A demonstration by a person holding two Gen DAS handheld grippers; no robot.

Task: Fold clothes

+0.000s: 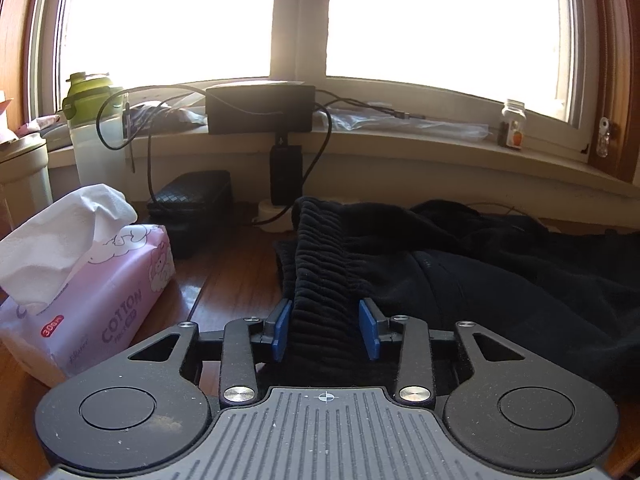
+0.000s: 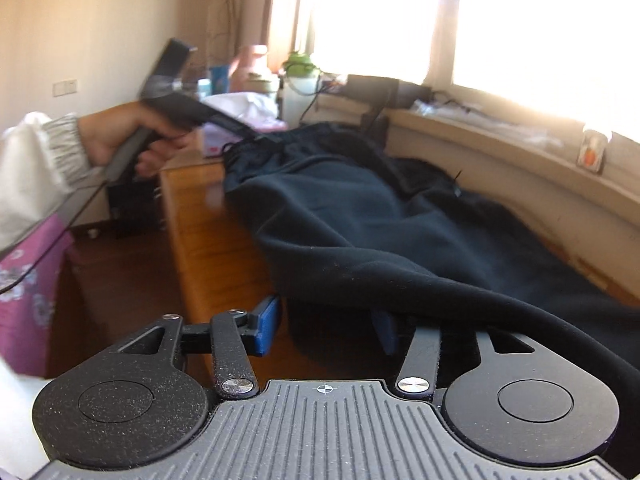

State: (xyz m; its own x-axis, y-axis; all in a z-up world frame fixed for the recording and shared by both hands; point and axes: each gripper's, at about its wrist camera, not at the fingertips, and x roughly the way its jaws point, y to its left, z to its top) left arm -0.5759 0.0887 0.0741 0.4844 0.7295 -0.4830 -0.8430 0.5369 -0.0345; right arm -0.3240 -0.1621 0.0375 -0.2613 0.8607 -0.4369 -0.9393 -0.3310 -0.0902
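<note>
Black trousers lie spread along a wooden table. Their ribbed waistband runs between the blue pads of my left gripper. The jaws stand a little wider than the band, so this gripper is open. In the right wrist view the trousers stretch away toward the window. A fold of the cloth drapes over the right finger of my right gripper, which is open with dark fabric lying between the pads. A person's hand holds the left gripper at the waistband end.
A pink tissue pack sits left of the waistband, with a black woven case behind it. A green-lidded bottle, a black box with cables and a small jar stand by the windowsill. The table's near edge drops to the floor.
</note>
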